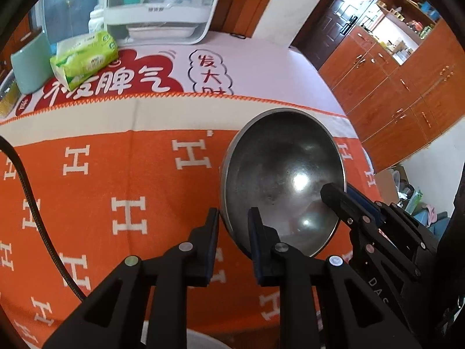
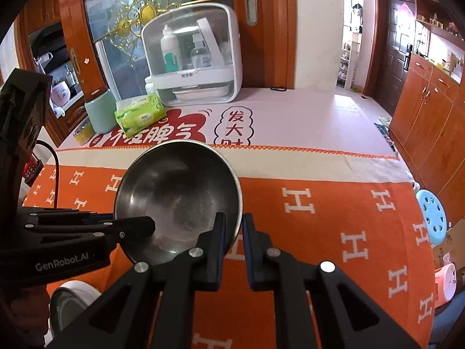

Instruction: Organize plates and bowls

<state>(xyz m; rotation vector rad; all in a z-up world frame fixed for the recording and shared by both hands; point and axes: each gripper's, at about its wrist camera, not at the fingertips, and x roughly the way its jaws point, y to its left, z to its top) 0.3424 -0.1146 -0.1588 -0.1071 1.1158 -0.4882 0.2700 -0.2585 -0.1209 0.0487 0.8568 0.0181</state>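
Steel bowl rim between both grippers' fingers.

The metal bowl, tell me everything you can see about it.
The metal bowl looks like dull stainless steel, round and shallow, empty, with scuffed, glare-spotted inside and a thin bright rim. It is tilted, its opening turned toward both cameras, above the orange H-patterned cloth. The left gripper straddles its rim on one side and the right gripper straddles the opposite side, one finger inside and one outside. Whether it still touches the cloth cannot be told.
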